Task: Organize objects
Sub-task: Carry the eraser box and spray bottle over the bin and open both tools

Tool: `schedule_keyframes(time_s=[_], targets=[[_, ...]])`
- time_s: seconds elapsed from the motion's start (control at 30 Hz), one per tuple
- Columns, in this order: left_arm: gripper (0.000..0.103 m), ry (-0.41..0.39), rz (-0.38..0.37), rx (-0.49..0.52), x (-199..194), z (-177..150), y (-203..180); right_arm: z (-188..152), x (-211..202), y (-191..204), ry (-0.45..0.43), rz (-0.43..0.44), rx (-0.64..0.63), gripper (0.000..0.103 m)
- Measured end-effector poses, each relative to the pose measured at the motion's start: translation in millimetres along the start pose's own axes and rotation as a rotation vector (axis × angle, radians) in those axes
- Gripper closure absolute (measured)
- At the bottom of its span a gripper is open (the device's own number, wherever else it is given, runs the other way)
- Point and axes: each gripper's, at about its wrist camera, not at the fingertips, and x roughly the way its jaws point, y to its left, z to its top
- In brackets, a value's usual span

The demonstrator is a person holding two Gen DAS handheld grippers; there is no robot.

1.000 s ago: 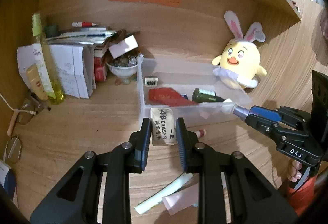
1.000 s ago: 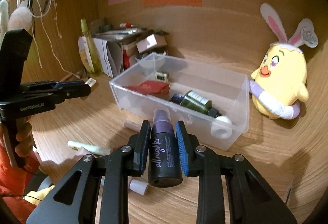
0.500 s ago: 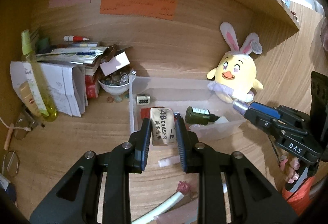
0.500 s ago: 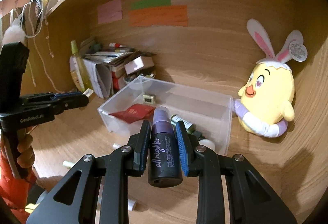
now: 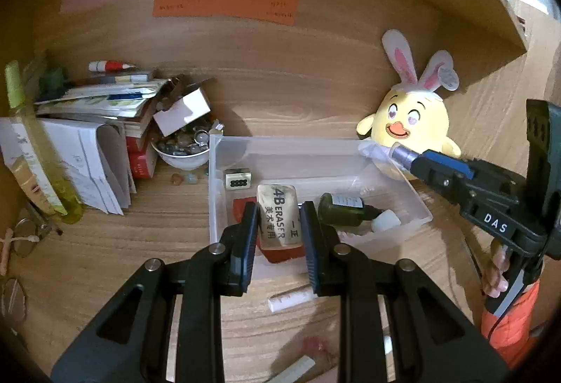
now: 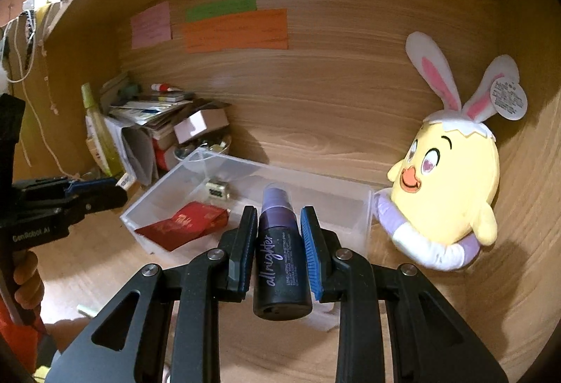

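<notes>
My left gripper (image 5: pixel 278 225) is clamped on a wrapped eraser (image 5: pixel 278 220), its pads pinching the long sides so the printed face looks up at the lens; it hangs low in the centre of the left wrist view, above the near end of the clear plastic bin (image 5: pixel 214 186). My right gripper (image 6: pixel 278 243) is closed around a dark purple spray bottle (image 6: pixel 278 253), nozzle pointing away from me, in the lower middle of its own view and in front of the bin's near wall.

I judge the eraser light, slightly yielding and grippy in its sleeve, so the side pinch should hold with little force. The bottle is stiff, smooth plastic and rounded, likelier to twist or slide; the hold across its body below the pump looks sound, and I would keep off the nozzle.

Inside the bin lie a red packet (image 6: pixel 182 225), a green bottle (image 5: pixel 342 209) with a white cap, and a small black-and-white block (image 5: pixel 238 179) near the far left corner. Loose tubes and wrappers lie on the wooden counter (image 5: pixel 105 243) at the bottom of the left view. A yellow plush chick (image 6: pixel 452 179) with rabbit ears stands at right, just beside the bin. At left are stacked papers (image 5: pixel 87 123), a bowl (image 5: pixel 182 155) of small bits and a yellow-green bottle (image 5: pixel 38 155). Coloured notes (image 6: pixel 235 29) are stuck on the back panel, upper centre, under an overhanging shelf.
</notes>
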Motion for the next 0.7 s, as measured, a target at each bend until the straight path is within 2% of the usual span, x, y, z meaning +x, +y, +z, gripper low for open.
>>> schedule_keyframes(time_s=[0.27,0.7], targets=[[0.079,0.050,0.015,0.001,28.7,4.2,3.2,7.5,19.6,-6.3,0.016,-0.025,-0.004,0.080],[0.079,0.132,0.007,-0.040,65.2,-1.8,19.9,-10.9,64.9,-21.4,0.133,-0.054,0.028,0.080]])
